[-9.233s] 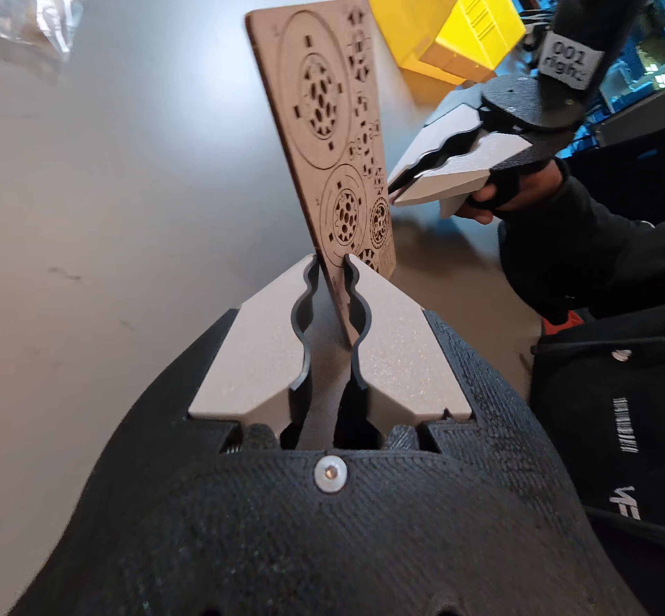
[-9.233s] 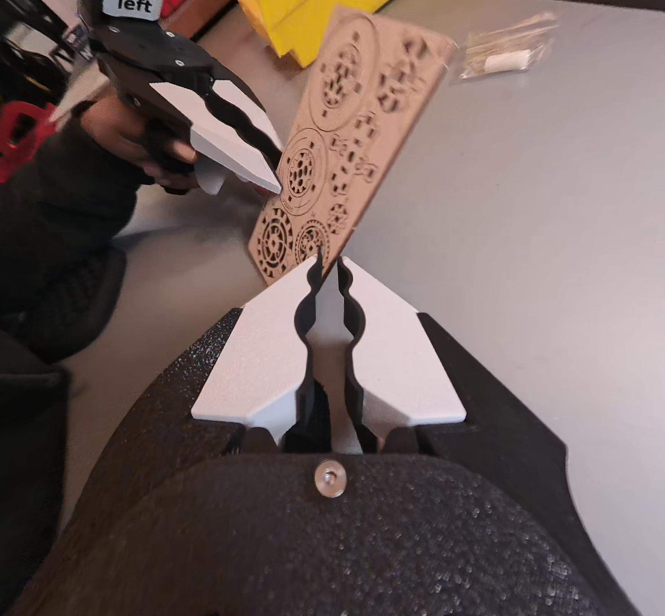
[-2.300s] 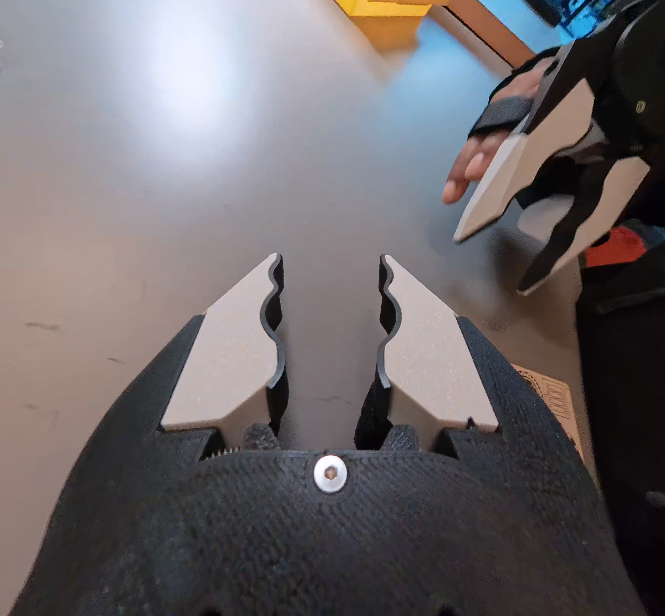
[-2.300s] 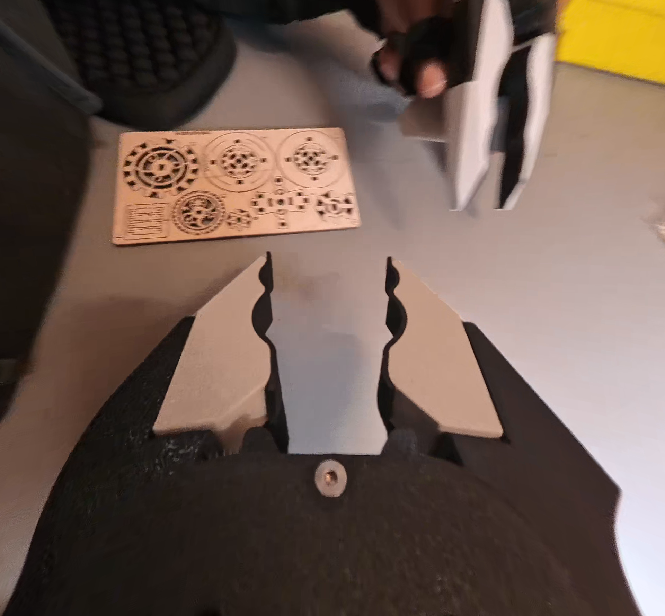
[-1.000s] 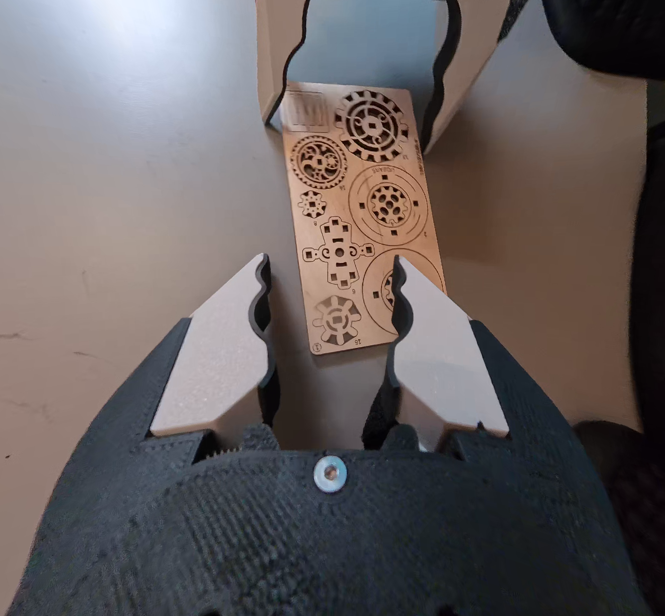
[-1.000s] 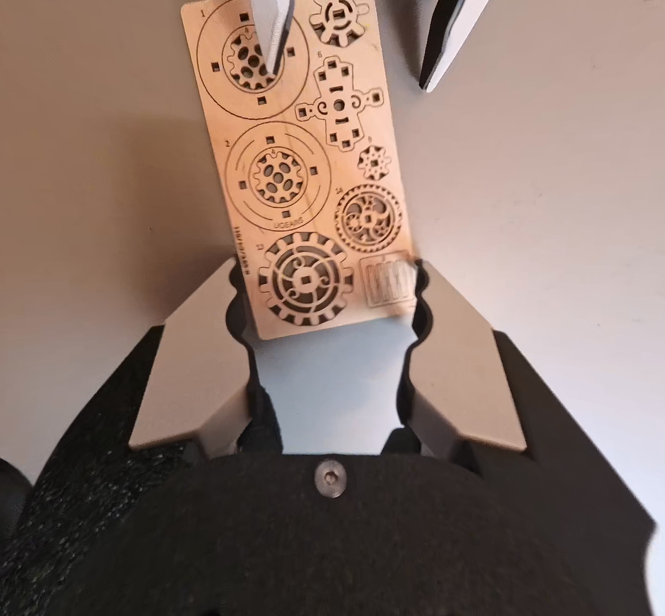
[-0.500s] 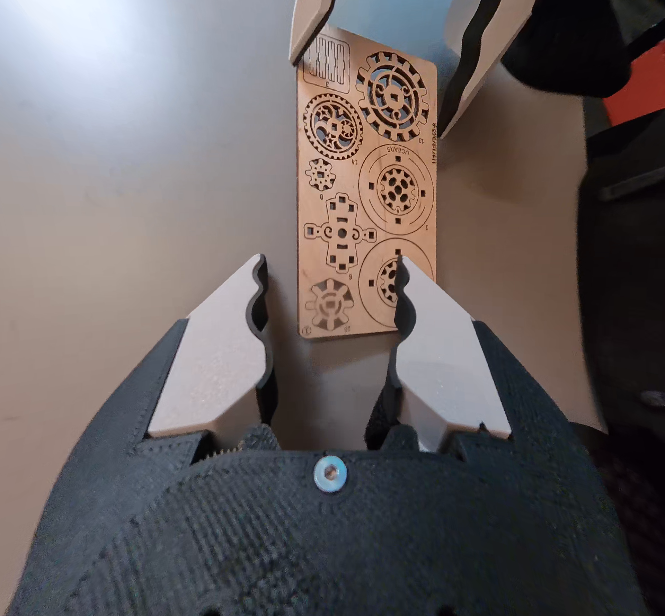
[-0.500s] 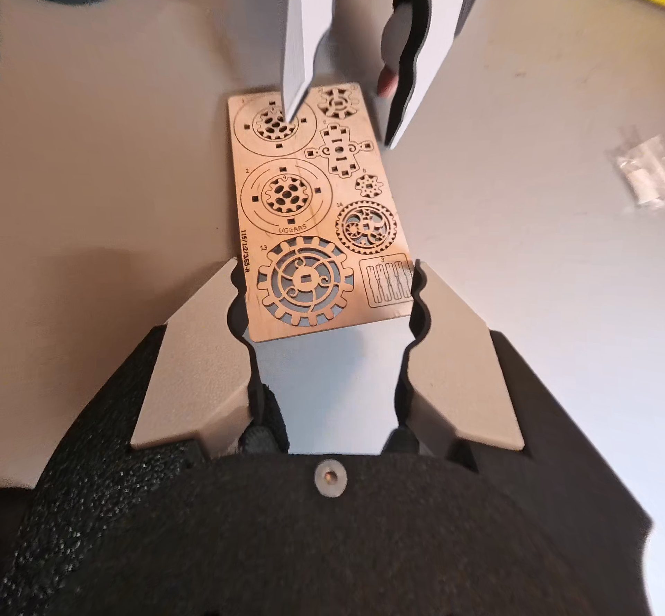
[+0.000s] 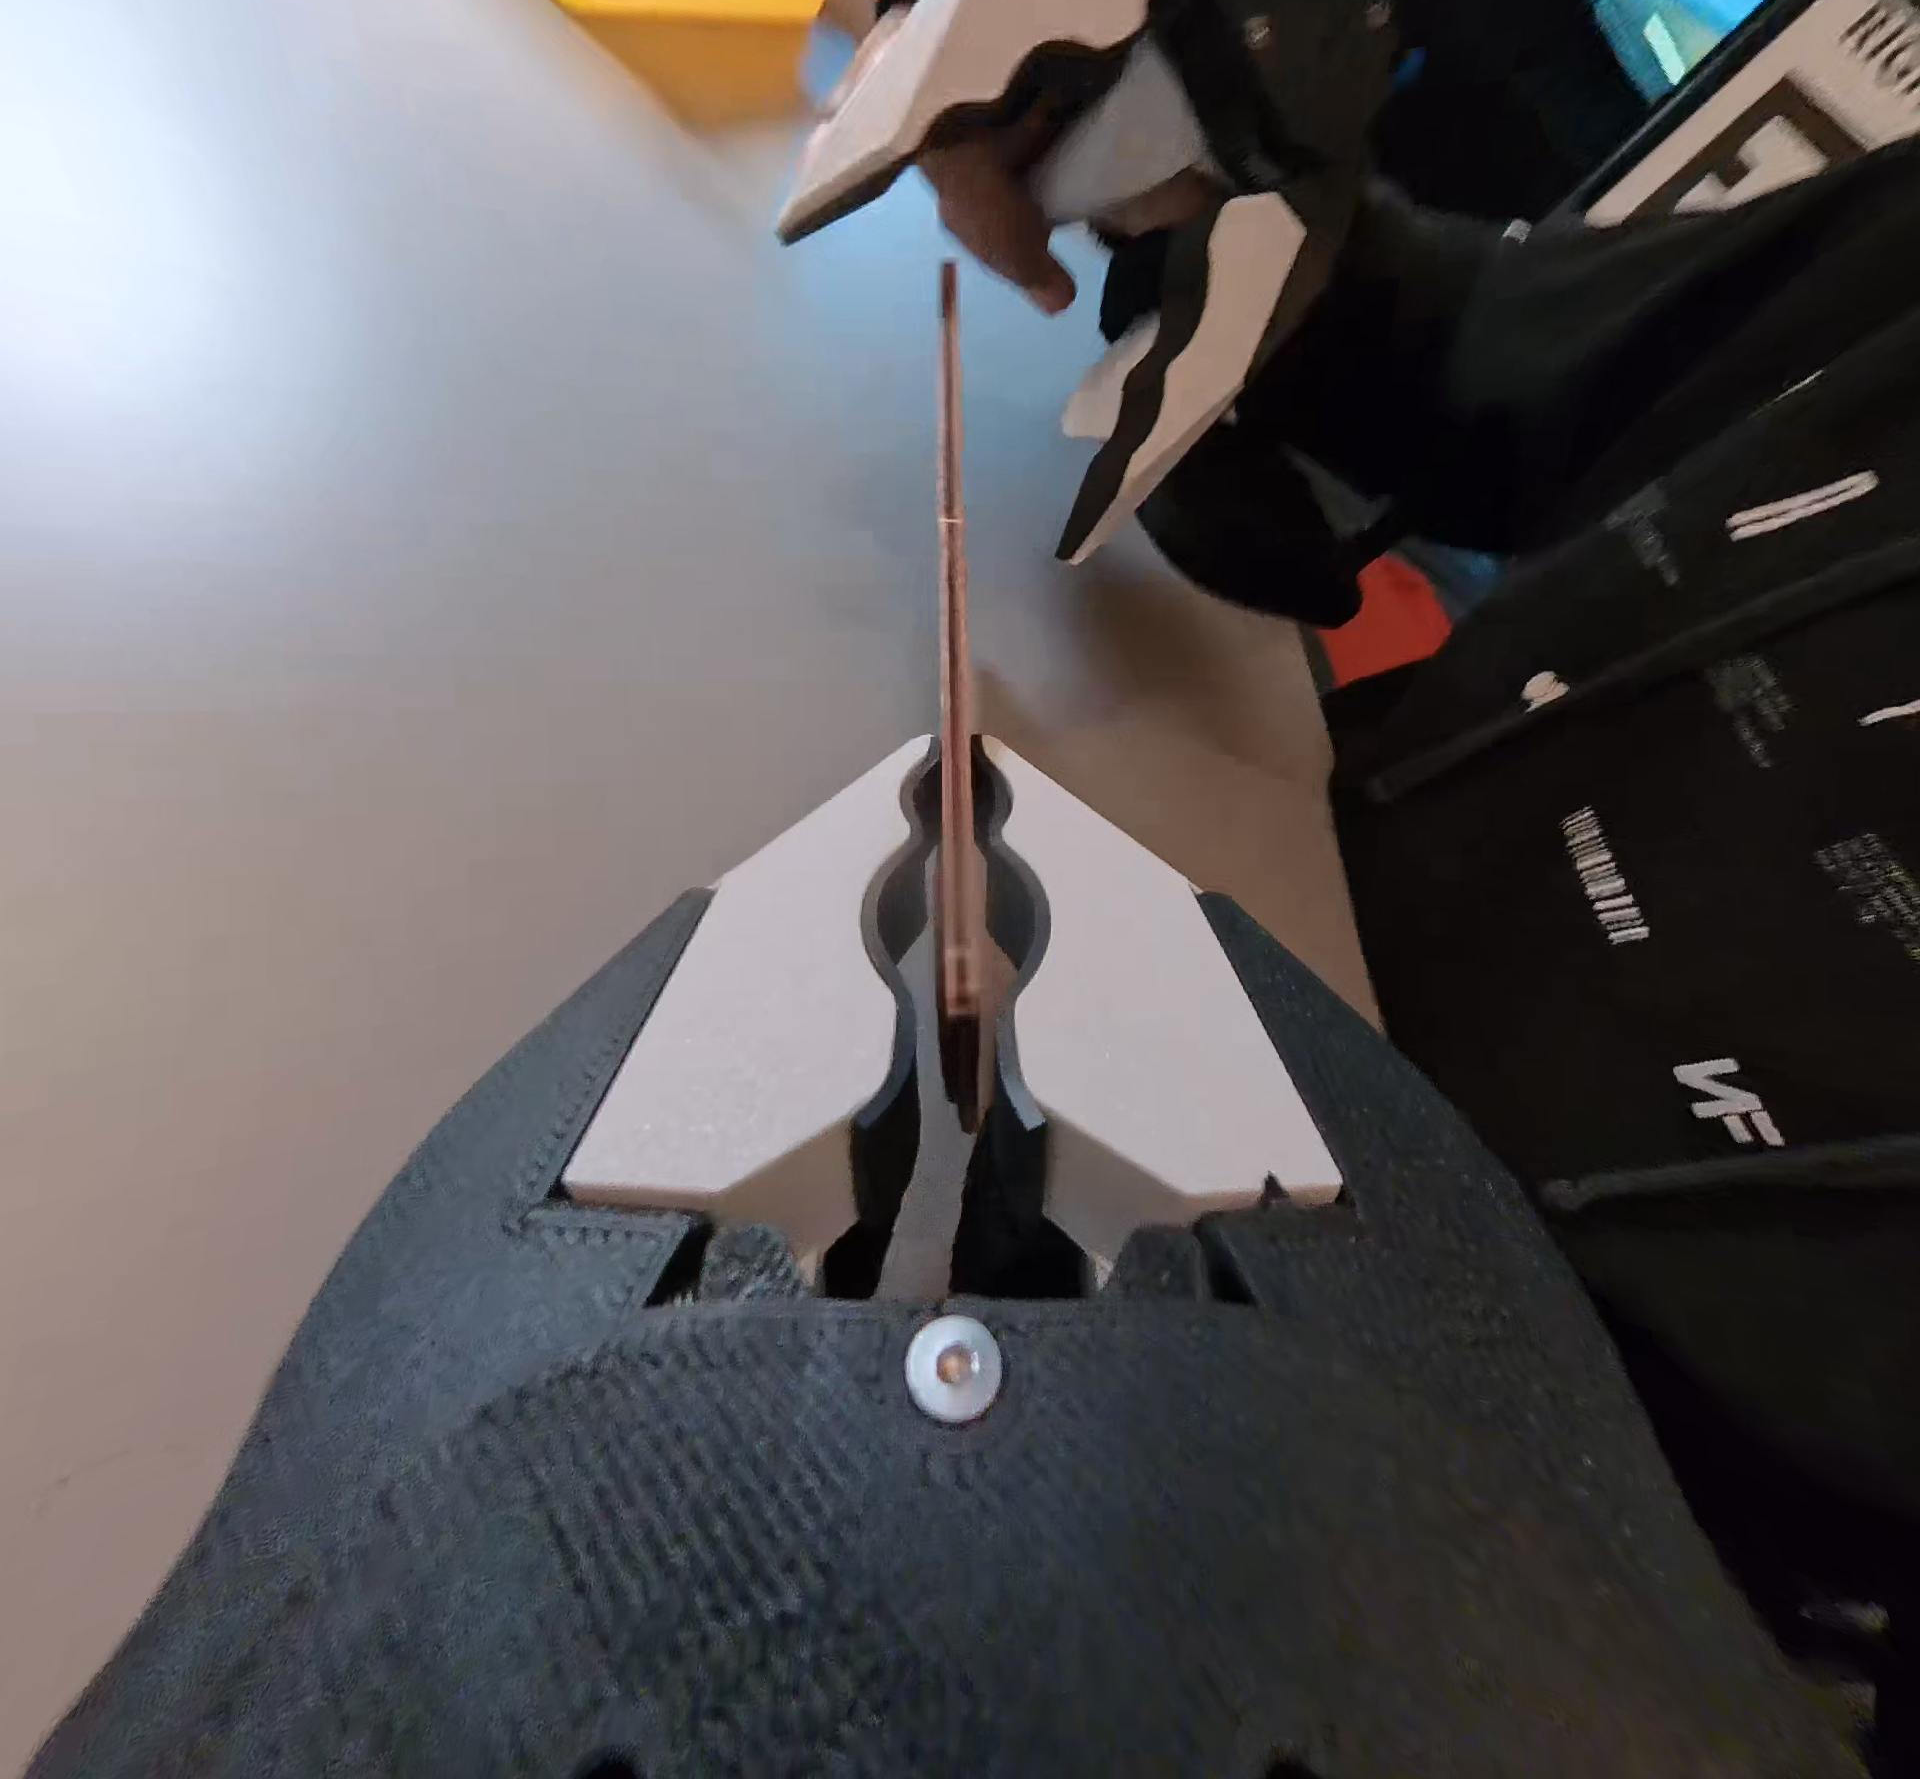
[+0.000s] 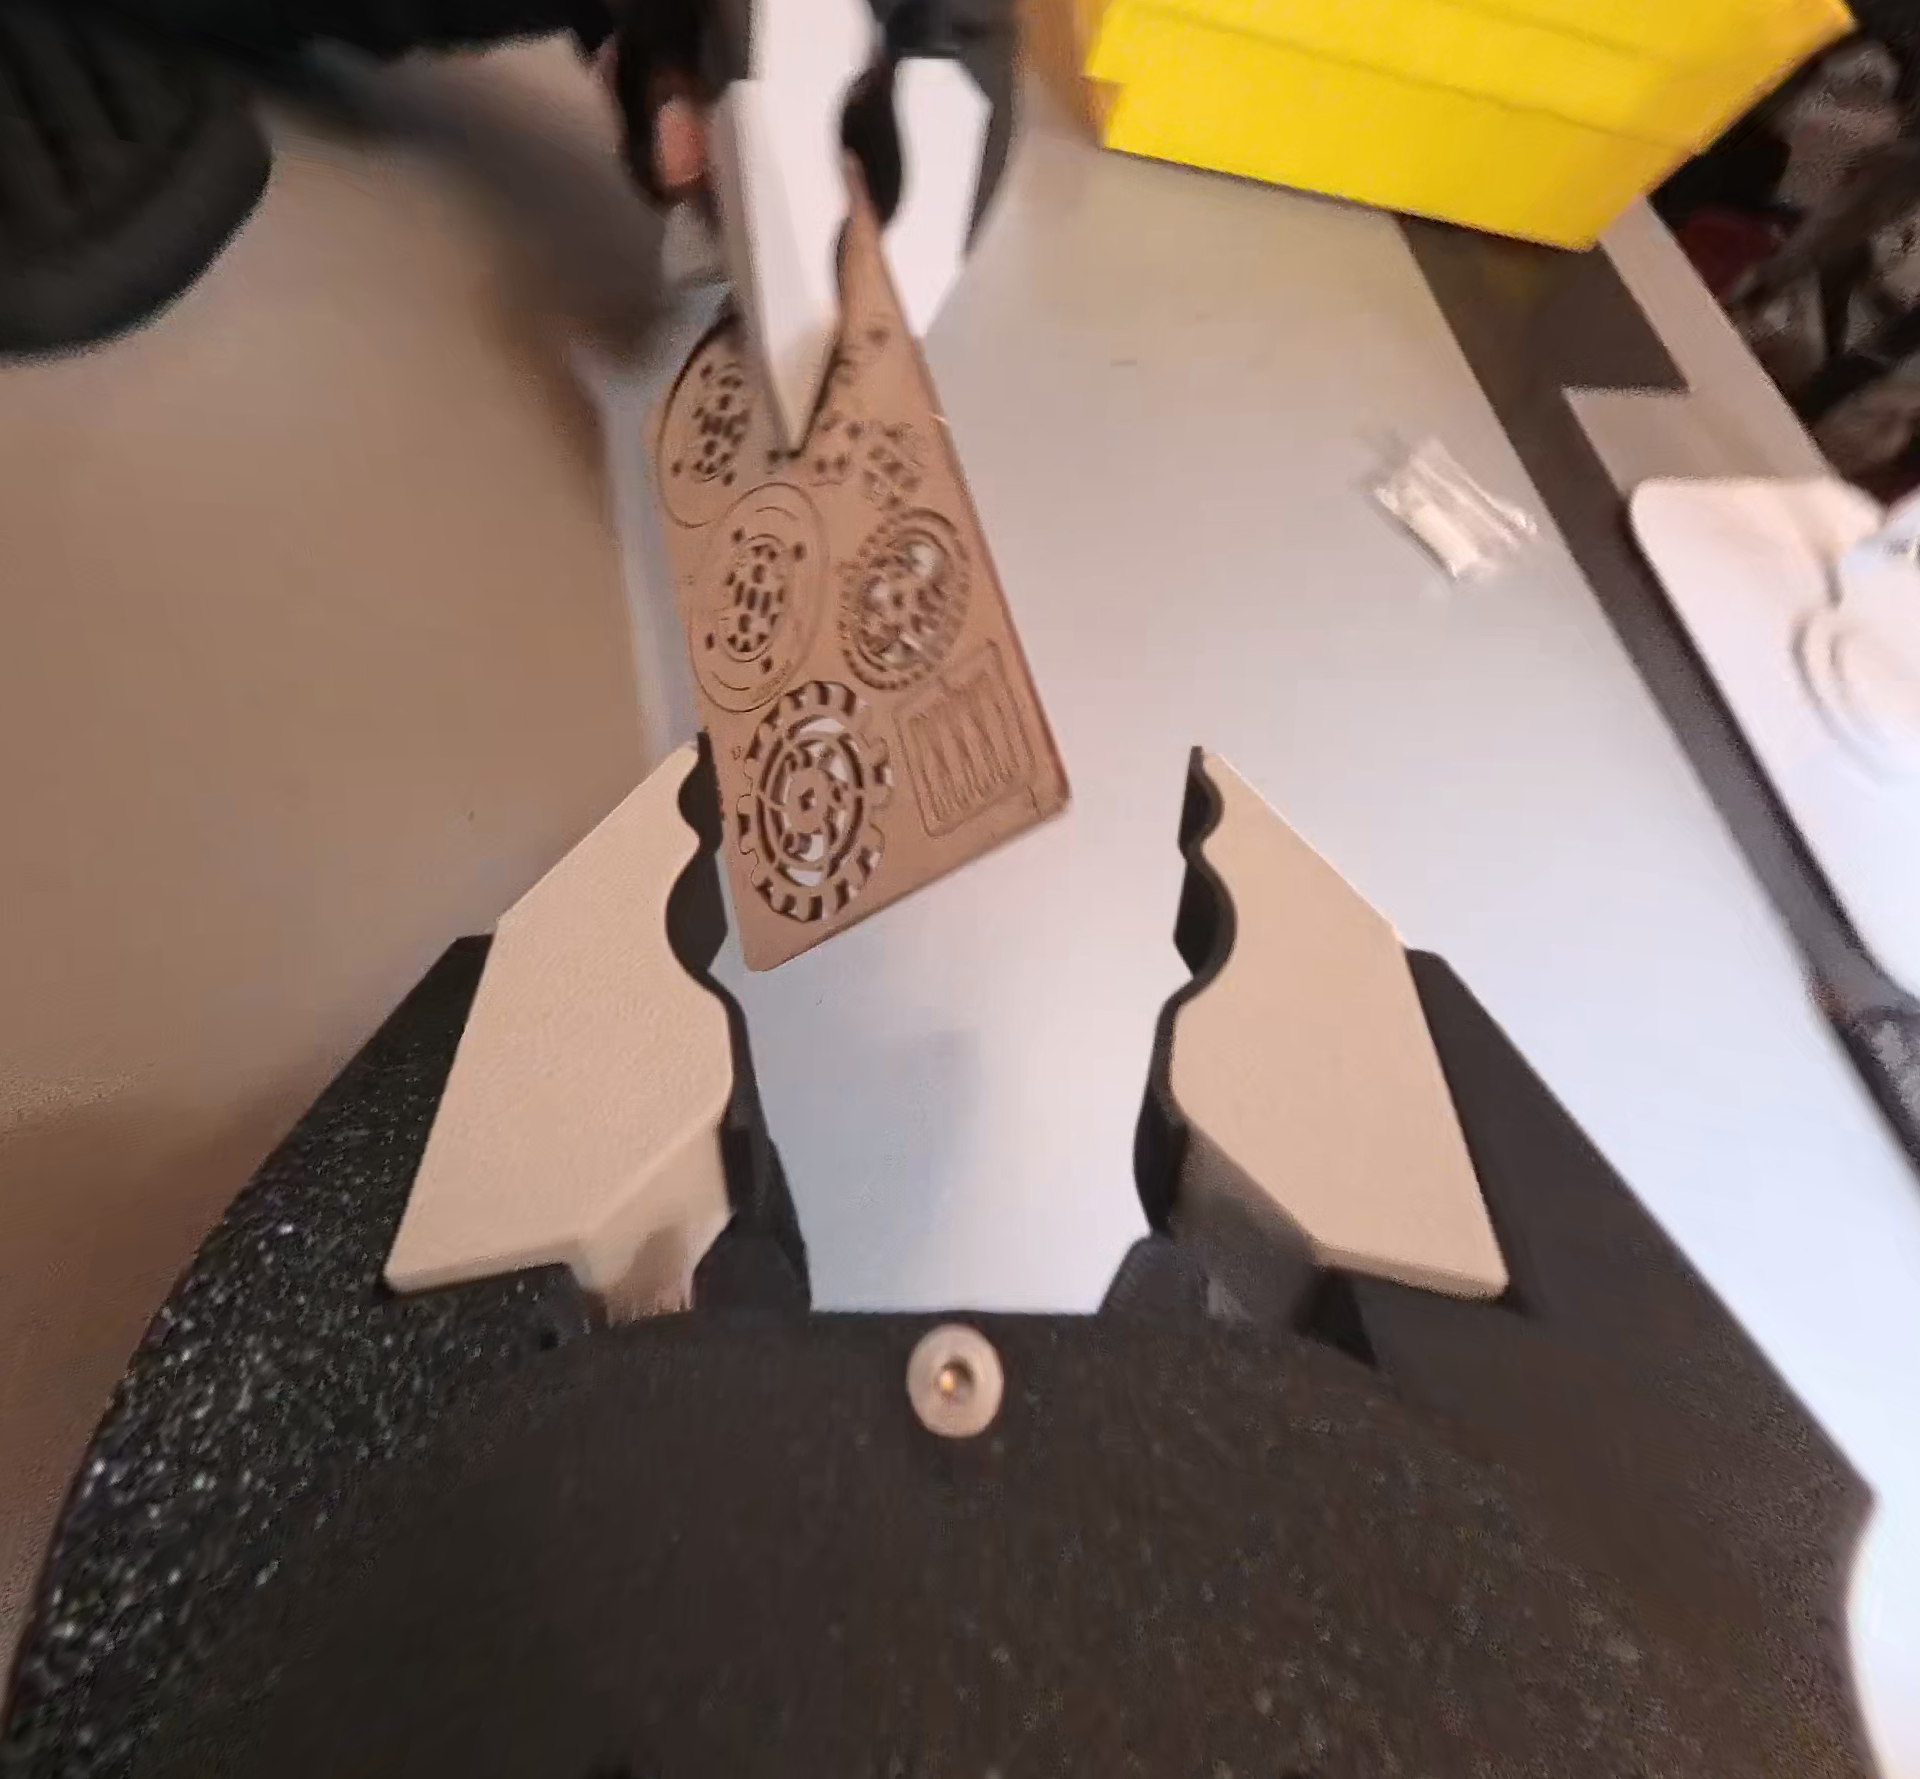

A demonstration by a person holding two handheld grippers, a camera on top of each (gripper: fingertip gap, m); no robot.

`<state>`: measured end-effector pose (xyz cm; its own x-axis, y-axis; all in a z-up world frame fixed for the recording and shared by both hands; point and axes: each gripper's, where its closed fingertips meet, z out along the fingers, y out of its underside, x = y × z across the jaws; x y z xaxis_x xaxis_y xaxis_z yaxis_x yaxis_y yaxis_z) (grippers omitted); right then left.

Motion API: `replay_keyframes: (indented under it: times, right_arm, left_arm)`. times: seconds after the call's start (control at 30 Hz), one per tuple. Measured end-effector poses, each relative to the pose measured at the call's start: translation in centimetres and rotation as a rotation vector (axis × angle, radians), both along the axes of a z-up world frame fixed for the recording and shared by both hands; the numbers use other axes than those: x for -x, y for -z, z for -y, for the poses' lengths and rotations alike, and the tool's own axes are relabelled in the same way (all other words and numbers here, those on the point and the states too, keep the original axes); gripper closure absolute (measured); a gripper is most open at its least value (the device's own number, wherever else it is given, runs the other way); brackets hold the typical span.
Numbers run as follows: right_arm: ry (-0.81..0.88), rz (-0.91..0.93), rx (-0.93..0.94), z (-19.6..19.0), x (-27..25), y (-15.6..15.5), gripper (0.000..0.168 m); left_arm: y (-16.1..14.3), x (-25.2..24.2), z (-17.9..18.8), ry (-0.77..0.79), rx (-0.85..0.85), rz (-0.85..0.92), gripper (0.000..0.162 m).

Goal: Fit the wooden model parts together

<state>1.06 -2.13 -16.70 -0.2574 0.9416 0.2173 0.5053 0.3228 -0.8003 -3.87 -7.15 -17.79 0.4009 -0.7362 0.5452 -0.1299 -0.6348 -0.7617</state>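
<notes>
1. The left gripper (image 9: 958, 753) is clamped on the short end of the laser-cut plywood sheet (image 9: 952, 649), which runs edge-on toward 12 o'clock, lifted off the grey table (image 9: 416, 586).
2. The sheet looks super thin, light and stiff, so probably easy to snap. I'd pinch it on the solid border, not over the cut-outs.
3. The right gripper (image 10: 945, 758) is wide open and holding nothing, with the sheet's free end dangling at about 11 o'clock between its beige fingers.
4. On the sheet: filigree gears, ringed discs and a slatted rectangle.
5. Further back at 1 o'clock there's a yellow bin (image 10: 1455, 36).
</notes>
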Motion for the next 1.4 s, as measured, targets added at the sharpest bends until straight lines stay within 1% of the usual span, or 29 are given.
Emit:
replay_keyframes:
  times: [0.1, 0.13, 0.2, 0.27, 0.33, 0.43, 0.57, 0.63, 0.73, 0.8, 0.87, 0.93, 1.0, 1.03, 1.1, 1.17, 1.23, 1.4]
  right_arm:
    - [0.136, -0.061, 0.242, -1.8, 0.2, 0.0, 0.083]
    - [0.156, -0.078, 0.33, -1.8, 0.3, 0.0, 0.086]
    - [0.166, -0.109, 0.503, -1.0, 0.9, 0.0, 0.095]
    - [0.167, -0.146, 0.63, -0.2, 1.9, -0.3, 0.106]
    - [0.164, -0.207, 0.733, 0.3, 2.9, -1.5, 0.118]
    - [0.132, -0.319, 0.883, 1.5, 4.1, -4.0, 0.131]
    - [0.168, -0.442, 0.958, 0.8, 4.7, -5.8, 0.159]
    - [0.144, -0.462, 0.973, 0.6, 4.4, -6.5, 0.163]
    - [0.092, -0.419, 0.943, 1.1, 4.1, -6.4, 0.166]
    - [0.035, -0.368, 0.926, 1.9, 3.9, -6.4, 0.167]
    - [-0.019, -0.313, 0.89, 2.7, 3.5, -6.1, 0.168]
    - [-0.073, -0.249, 0.891, 3.6, 3.3, -5.7, 0.168]
    - [-0.107, -0.217, 0.904, 4.3, 3.3, -5.4, 0.168]
    - [-0.117, -0.198, 0.914, 4.6, 3.3, -5.1, 0.168]
    - [-0.101, -0.163, 0.904, 4.6, 3.4, -4.2, 0.167]
    - [-0.058, -0.172, 0.922, 3.6, 3.4, -3.8, 0.167]
    - [-0.021, -0.182, 0.961, 2.8, 3.5, -3.5, 0.165]
    - [0.002, -0.213, 1.031, 2.1, 3.6, -3.2, 0.165]
  left_arm:
    - [-1.4, 0.7, -1.0, -0.067, -0.03, 0.072, 0.16]
    - [-2.0, 1.0, -1.5, -0.101, -0.03, 0.109, 0.16]
    - [-3.3, 1.4, -2.3, -0.158, -0.025, 0.2, 0.16]
    - [-4.5, 1.7, -2.9, -0.199, -0.018, 0.292, 0.16]
    - [-5.8, 1.8, -3.3, -0.229, -0.021, 0.378, 0.16]
    - [-7.2, 1.7, -3.8, -0.281, -0.038, 0.466, 0.16]
    - [-8.0, 1.0, -3.9, -0.315, -0.079, 0.492, 0.16]
    - [-8.2, 0.8, -3.8, -0.32, -0.093, 0.494, 0.16]
    - [-8.0, 0.6, -3.5, -0.293, -0.097, 0.473, 0.16]
    - [-8.0, 0.3, -2.8, -0.229, -0.105, 0.436, 0.158]
    - [-8.2, 0.3, -1.9, -0.168, -0.131, 0.382, 0.149]
    - [-8.1, 0.0, -1.2, -0.127, -0.174, 0.287, 0.145]
    - [-7.1, -0.8, -0.9, -0.099, -0.209, 0.159, 0.147]
    - [-6.4, -1.3, -0.6, -0.079, -0.211, 0.11, 0.151]
    - [-5.4, -2.3, -0.5, -0.059, -0.193, 0.065, 0.158]
    - [-4.8, -2.4, -1.3, -0.113, -0.165, 0.076, 0.16]
    - [-4.5, -2.4, -2.0, -0.155, -0.075, 0.148, 0.16]
    - [-4.1, -2.2, -2.6, -0.194, 0.023, 0.256, 0.16]
